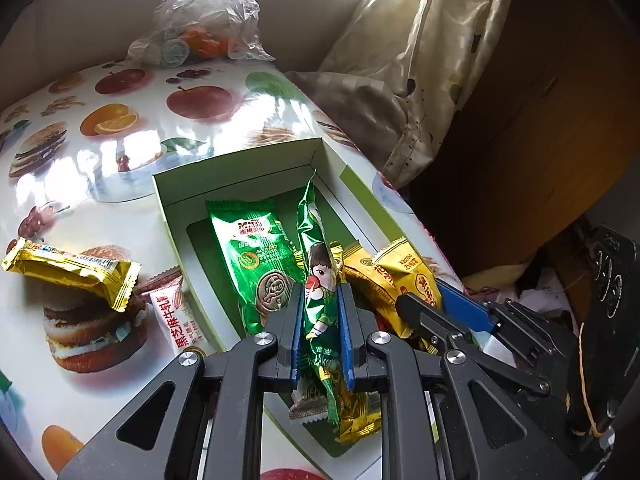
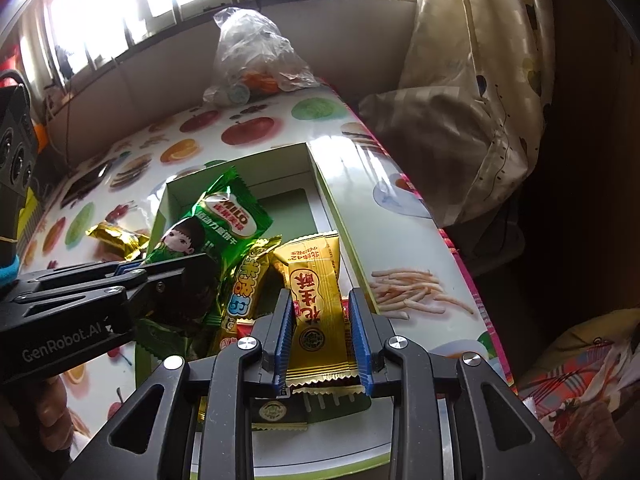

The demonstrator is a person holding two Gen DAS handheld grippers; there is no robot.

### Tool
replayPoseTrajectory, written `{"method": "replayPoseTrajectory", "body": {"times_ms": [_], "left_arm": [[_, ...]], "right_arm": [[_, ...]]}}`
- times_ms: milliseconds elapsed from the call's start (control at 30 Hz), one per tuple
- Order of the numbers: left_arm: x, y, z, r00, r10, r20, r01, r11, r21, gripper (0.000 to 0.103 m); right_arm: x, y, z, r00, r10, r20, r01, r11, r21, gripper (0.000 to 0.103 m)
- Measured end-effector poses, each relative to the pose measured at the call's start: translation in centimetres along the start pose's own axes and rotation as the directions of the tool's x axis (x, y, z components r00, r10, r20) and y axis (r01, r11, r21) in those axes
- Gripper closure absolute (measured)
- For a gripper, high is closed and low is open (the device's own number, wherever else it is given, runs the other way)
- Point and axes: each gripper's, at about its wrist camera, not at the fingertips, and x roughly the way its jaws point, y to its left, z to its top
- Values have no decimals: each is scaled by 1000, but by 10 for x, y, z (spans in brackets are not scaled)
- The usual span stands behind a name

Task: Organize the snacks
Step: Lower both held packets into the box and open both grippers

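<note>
Green Milo packet pinched edge-on between my left gripper pads, hanging over open white box, likely so it drops in beside flat Milo packet already inside. Yellow peanut-crisp packet clamped flat in my right gripper, also above box, near its right wall. Both grippers angled steeply down, side by side. Gold bar and white sesame nougat packet lie outside box on fruit-print tablecloth, not yet sorted.
</note>
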Motion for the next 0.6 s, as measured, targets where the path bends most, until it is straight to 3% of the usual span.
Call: {"method": "replayPoseTrajectory", "body": {"times_ms": [533,600], "left_arm": [[1,-4,1,997,77,10,-78,996,38,85],[1,-3,2,997,80,9,-80,996,34,79]], "right_arm": [[6,1,-1,1000,0,7,0,1000,-8,76],[6,2,0,1000,0,4,0,1000,-8,74]]}}
